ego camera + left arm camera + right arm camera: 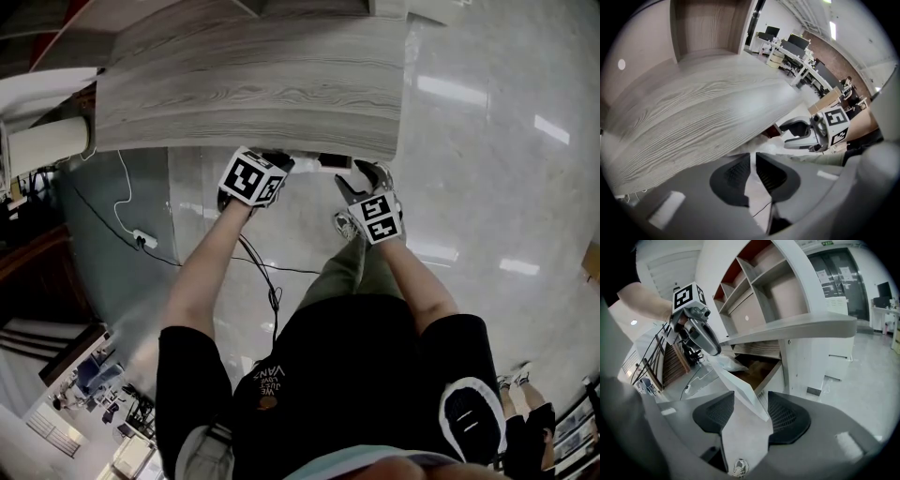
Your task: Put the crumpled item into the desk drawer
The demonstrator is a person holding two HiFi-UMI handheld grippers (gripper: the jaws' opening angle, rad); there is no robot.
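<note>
Right gripper (750,401) gaping empty, left gripper (753,164) nearly closed on nothing beside crumpled plastic bag (723,363) lying in open desk drawer (738,388); likely light, soft, slippery, best held by a raised fold.

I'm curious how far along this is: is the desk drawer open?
Yes: the right gripper view shows the desk drawer pulled out from under the desktop, its brown inside exposed.

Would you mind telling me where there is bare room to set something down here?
The desktop is bare across all that shows. In the open drawer, the brown floor toward the white side panel is free; its other end is crowded by the crumpled item, with the left gripper just above.
</note>
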